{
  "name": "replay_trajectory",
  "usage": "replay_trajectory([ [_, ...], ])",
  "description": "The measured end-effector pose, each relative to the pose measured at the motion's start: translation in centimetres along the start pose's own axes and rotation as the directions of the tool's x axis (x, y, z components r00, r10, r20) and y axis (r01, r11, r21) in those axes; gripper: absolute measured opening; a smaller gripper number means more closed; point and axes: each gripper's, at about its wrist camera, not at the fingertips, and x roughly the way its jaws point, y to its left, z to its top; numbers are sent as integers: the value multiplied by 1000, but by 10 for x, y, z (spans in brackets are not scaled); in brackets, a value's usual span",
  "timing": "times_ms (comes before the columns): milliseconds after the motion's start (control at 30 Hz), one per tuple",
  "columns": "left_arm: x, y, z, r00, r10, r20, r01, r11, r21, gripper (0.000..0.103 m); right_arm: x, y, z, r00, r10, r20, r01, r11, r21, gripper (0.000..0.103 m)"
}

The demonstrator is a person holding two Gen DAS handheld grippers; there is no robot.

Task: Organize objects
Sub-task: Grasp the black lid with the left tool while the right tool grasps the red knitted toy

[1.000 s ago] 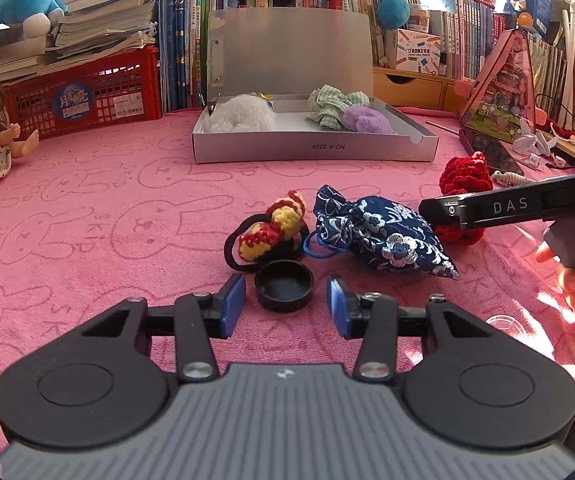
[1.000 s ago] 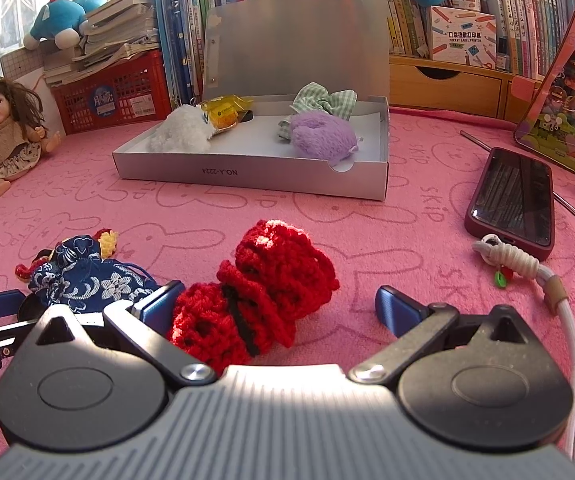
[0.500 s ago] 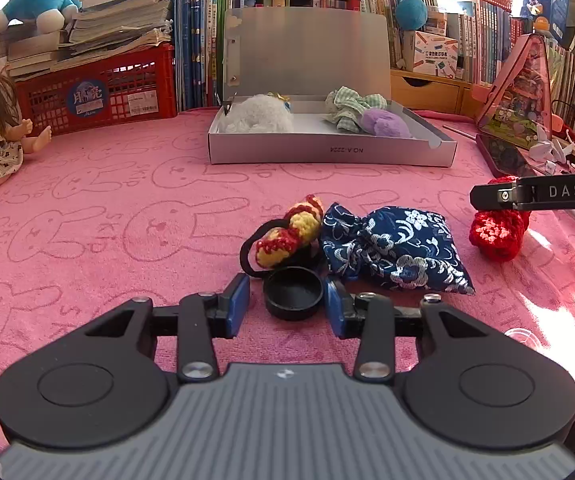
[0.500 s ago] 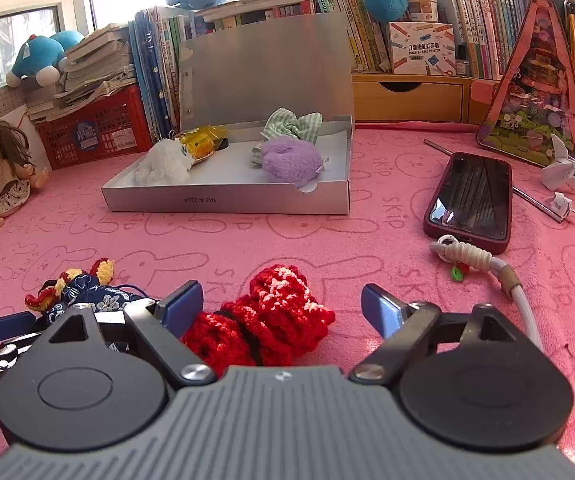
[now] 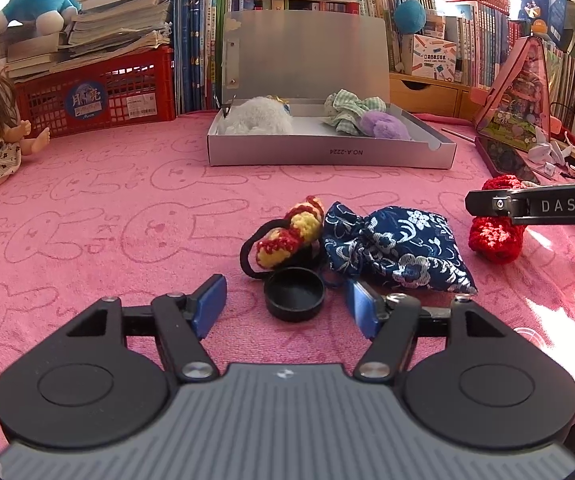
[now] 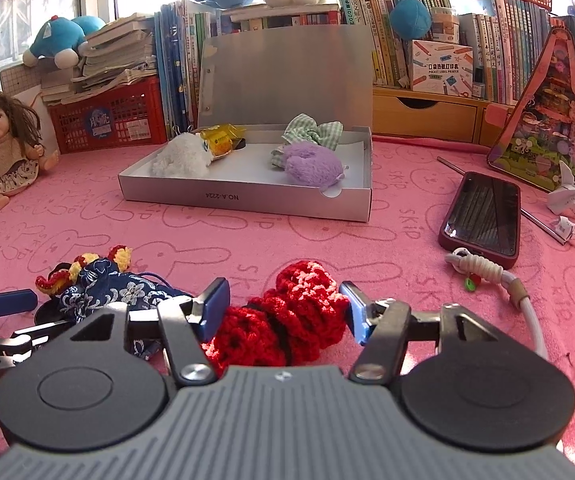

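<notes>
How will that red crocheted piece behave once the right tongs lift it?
The red crocheted piece looks soft, so it will probably squash between the closing right tongs. Its loose ends likely droop. It seems light, and the yarn should grip.

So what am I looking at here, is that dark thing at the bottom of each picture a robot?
No robot arm here: a person holds a two-finger gripper in each hand, and a wide-angle camera on each looks forward along its fingers. One picture comes from the left gripper, the other from the right gripper.

On the pink cloth lie a black cap, a red and yellow crochet hair tie, a blue flowered pouch and a phone. Behind stands an open grey box that already holds some soft items.

The left jaws have just been opening; the cap sits between them, untouched. The right jaws have just been closing, and their pads now press on a red crochet piece.
</notes>
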Motion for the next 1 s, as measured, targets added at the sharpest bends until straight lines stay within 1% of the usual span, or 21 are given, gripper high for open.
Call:
replay_trajectory([
  [67,0,1,1,1000,-1,-5,1,1000,-13,71,-1,0,-1,1000,1,-1,-1,1000,3,64],
  [200,-1,3,2,1000,1,-9,-2,1000,-30,69,-2,-2,-3,1000,2,-5,-2,1000,17,68],
  [233,-2,3,2,1000,4,-9,-5,1000,-29,67,-3,-3,-4,1000,2,-4,-2,1000,21,68],
  [267,-2,3,2,1000,12,-9,-12,1000,-27,63,-4,-3,-5,1000,2,-2,-2,1000,25,69],
  [300,-3,2,1,1000,19,-9,-19,1000,-23,61,-4,-4,-5,1000,3,-1,-3,1000,29,69],
  [367,-4,3,1,1000,27,-9,-27,999,-21,53,-6,-6,-6,1000,3,0,-3,999,41,70],
  [400,-5,3,1,1000,30,-10,-30,999,-22,52,-6,-7,-6,1000,3,-1,-3,999,47,72],
  [467,-6,4,1,999,35,-10,-36,999,-25,44,-8,-10,-6,1000,6,-7,-5,998,66,76],
  [567,-8,3,0,999,40,-8,-40,999,-24,38,-11,-13,-7,1000,6,-13,-5,996,94,79],
  [733,-11,1,-3,999,38,-3,-38,999,-18,38,-15,-17,-9,1000,3,-14,-1,994,109,84],
  [833,-13,0,-3,999,34,-1,-34,999,-17,38,-17,-16,-11,999,23,-23,-20,993,116,85],
  [933,-14,-1,-2,999,35,3,-35,999,-13,38,-18,-10,-13,998,46,-38,-42,995,93,83],
  [967,-14,-2,-2,999,34,4,-33,999,-13,38,-18,-7,-13,998,51,-40,-47,996,81,79],
  [1000,-15,-2,-1,999,34,6,-34,999,-13,38,-18,-4,-14,997,57,-41,-54,996,69,73],
])
